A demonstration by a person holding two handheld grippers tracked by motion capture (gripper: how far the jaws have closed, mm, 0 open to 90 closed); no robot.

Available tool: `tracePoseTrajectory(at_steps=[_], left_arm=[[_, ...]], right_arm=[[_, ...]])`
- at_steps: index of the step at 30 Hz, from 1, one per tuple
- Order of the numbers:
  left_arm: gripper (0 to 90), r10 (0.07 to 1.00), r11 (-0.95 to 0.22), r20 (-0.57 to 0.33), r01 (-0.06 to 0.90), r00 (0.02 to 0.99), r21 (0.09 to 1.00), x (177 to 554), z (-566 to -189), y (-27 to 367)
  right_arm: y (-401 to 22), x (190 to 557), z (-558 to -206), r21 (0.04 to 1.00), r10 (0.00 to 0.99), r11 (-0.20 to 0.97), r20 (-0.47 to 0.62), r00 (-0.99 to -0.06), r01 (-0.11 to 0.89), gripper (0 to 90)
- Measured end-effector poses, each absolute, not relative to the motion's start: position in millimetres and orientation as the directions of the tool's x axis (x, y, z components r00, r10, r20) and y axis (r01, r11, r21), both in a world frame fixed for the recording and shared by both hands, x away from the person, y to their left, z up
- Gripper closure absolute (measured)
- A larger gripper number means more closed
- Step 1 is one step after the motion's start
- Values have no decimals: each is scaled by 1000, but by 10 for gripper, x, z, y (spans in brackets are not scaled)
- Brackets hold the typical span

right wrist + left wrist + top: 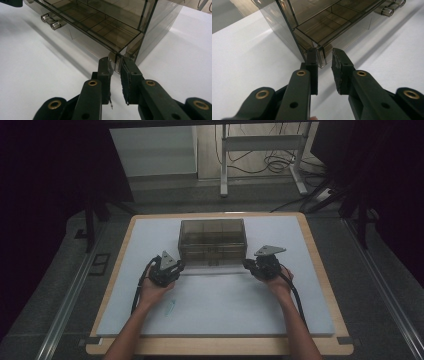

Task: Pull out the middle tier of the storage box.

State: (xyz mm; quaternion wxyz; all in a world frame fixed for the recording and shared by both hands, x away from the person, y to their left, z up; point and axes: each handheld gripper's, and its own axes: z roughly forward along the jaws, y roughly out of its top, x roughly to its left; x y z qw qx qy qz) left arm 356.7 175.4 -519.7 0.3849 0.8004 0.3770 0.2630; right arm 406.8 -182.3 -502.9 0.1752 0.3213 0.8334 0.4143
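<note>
A smoky see-through drawer box stands at the middle back of the white mat. Its bottom drawer sticks out a little toward me; two small clear knobs sit on its front. My left gripper is at the drawer's front left corner, and in the left gripper view its jaws are closed on that clear corner edge. At the front right corner my right gripper does the same, its pads pressing the drawer's corner from both sides.
The mat lies on a wooden table. A small pale bluish item lies on the mat by the left forearm. Behind the table are a white desk frame and loose cables on the floor.
</note>
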Motion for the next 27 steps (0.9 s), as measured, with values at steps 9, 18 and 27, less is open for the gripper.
tracePoseTrajectory(at_steps=[9, 18, 27], left_arm=[[773, 800, -419, 131, 389, 585, 820, 3474, -5212, 1762], [775, 800, -405, 117, 387, 588, 828, 3406, -5219, 1762], [777, 797, -391, 101, 381, 595, 838, 3309, -5235, 1776]], right_arm=[[-1839, 3985, -5028, 804, 676, 454, -30, -736, 384, 768], [-1856, 3902, -5033, 807, 672, 456, -35, -740, 375, 770], [-1860, 3810, -5029, 805, 672, 461, -43, -740, 373, 770]])
